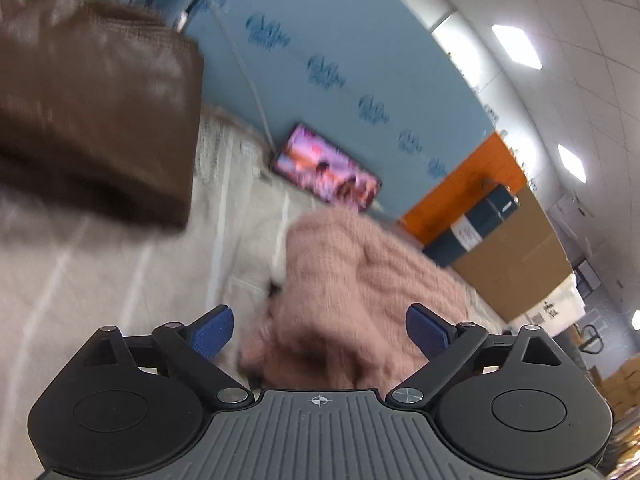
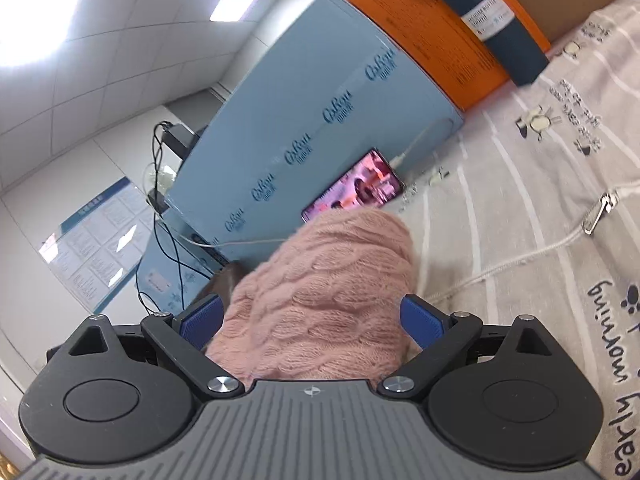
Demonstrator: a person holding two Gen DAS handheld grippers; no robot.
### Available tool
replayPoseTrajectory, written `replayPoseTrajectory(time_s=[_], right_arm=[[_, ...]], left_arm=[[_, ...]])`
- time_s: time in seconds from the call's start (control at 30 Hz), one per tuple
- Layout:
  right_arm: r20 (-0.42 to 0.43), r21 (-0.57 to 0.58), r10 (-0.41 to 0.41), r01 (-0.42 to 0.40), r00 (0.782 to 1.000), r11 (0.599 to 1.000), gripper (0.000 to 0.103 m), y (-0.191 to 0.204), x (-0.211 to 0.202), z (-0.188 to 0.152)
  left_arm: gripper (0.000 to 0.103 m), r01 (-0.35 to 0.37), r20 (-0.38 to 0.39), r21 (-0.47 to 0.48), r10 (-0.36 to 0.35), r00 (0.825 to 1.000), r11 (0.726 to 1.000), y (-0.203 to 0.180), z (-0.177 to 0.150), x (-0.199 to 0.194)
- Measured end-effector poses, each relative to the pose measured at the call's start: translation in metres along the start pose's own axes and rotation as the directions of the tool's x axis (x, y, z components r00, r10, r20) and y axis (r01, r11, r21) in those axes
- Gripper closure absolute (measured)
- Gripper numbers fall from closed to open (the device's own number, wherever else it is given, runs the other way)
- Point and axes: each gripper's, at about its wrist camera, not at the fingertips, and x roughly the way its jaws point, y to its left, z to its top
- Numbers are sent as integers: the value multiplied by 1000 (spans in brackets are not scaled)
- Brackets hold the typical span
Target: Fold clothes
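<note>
Both grippers tilted, fingers spread beside pink sweater.

Surface covered by grey sheet with white stripes, cartoon prints, "early morning" lettering. Pink cable-knit sweater lies bunched on sheet, straight ahead of both tongs, reaching between the blue pads. Brown garment ahead-left of left tongs. Lit phone beyond sweater, at far edge against blue panel. White zip cord ahead-right of right tongs.
</note>
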Motion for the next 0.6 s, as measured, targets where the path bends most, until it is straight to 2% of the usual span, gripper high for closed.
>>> replayPoseTrajectory(time_s=[0.07, 0.13, 0.27, 0.37, 0.4, 0.43, 0.47, 0.5, 0.53, 0.57, 0.6], right_arm=[[-8, -4, -8, 8, 1000, 1000, 4, 0, 2, -1], [-27, 7, -11, 12, 1000, 1000, 4, -2, 7, -2], [-70, 42, -18, 21, 997, 999, 4, -5, 20, -4], [-86, -6, -38, 38, 996, 999, 4, 1, 28, -7], [-90, -27, -49, 47, 995, 999, 4, 3, 30, -9], [-91, -43, -56, 53, 994, 998, 4, 6, 31, -10], [-90, -58, -62, 57, 994, 997, 8, 8, 31, -11], [-87, -69, -62, 56, 994, 996, 10, 9, 31, -12], [-86, -80, -67, 60, 994, 995, 18, 10, 31, -13], [-83, -89, -70, 62, 994, 994, 27, 11, 30, -14], [-78, -96, -65, 57, 995, 994, 32, 12, 28, -14]], left_arm=[[8, 9, -47, -26, -11, 999, 1000, 3, -2, 11], [7, 22, -63, -65, -26, 998, 998, 6, -3, 23], [2, 74, 5, -102, -74, 997, 992, 4, -7, 38], [3, 123, 34, -50, -121, 992, 991, -1, -15, 43], [4, 108, 49, -23, -107, 993, 994, -5, -18, 43], [11, 92, 63, 2, -92, 994, 996, -7, -20, 43], [27, 76, 74, 23, -78, 994, 997, -9, -23, 43], [35, 63, 74, 37, -65, 995, 997, -10, -24, 44], [42, 52, 76, 49, -55, 996, 997, -10, -25, 44], [45, 48, 83, 57, -53, 995, 997, -10, -26, 44], [48, 48, 90, 67, -54, 994, 997, -11, -27, 43]])
